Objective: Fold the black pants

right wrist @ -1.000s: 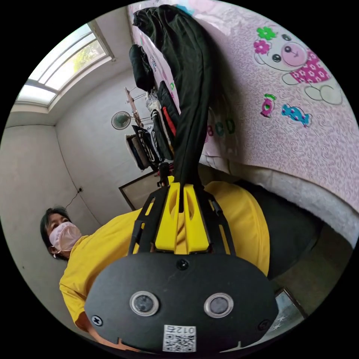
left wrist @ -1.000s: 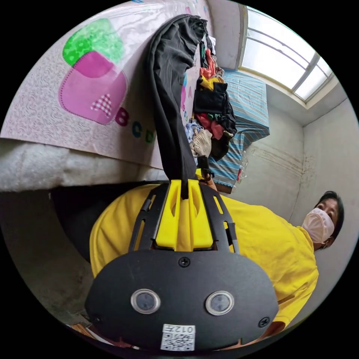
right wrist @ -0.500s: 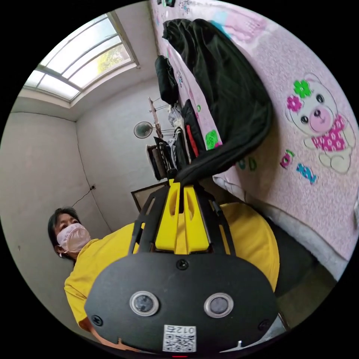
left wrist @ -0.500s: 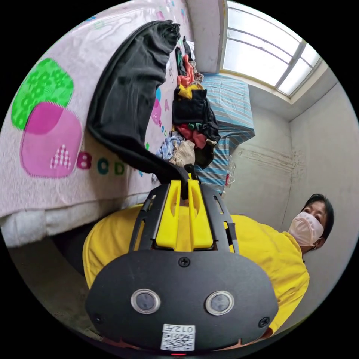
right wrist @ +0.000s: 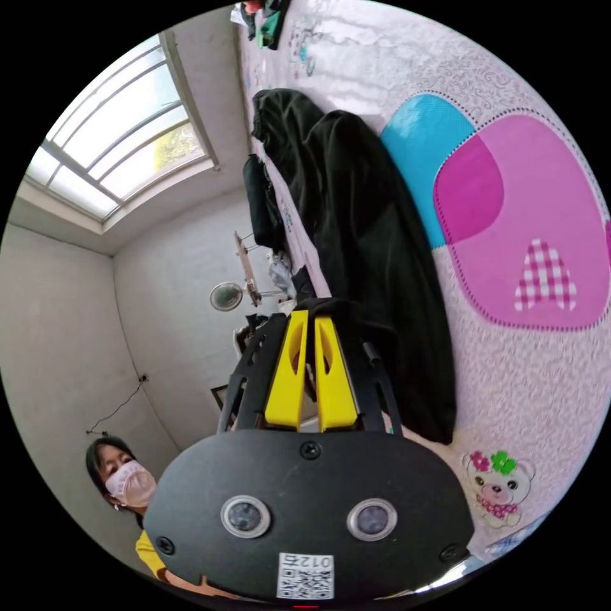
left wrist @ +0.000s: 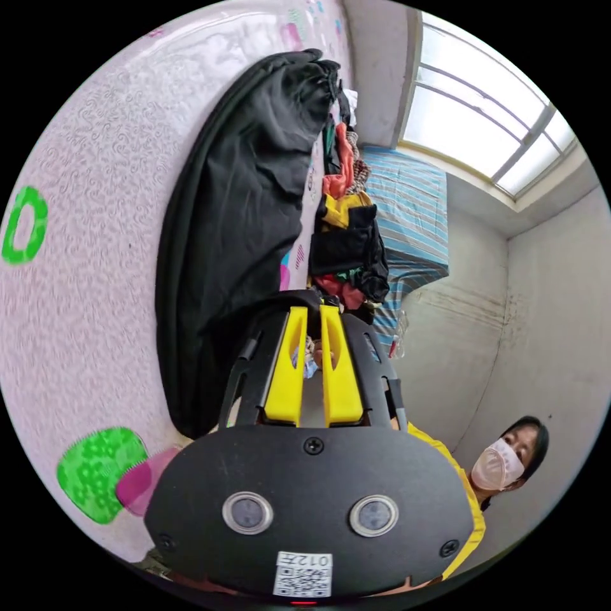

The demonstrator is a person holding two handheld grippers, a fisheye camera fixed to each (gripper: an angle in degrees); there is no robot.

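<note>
In the left gripper view my left gripper, with its yellow jaws, stands a narrow gap apart, and through the gap I see bright cloth further back, so nothing is pinched there; the tips sit right at the near edge of the black pants. The folded black fabric pants lie as one long dark strip from the upper middle of the frame down to the lower left, flat on the pink patterned sheet that covers the bed. Left of the strip the sheet lies bare out to the frame's edge — room on that side. On the right the strip's edge runs close beside a heap of mixed coloured clothes, with a striped blue cloth past it and a window at the upper right.

In the right gripper view my right gripper also shows a thin slit between its jaws, the tips against the pants' dark fold; whether they pinch cloth I cannot tell. To the right the sheet is open, printed with a blue patch and a pink patch — a person in a yellow shirt is at lower left
</note>
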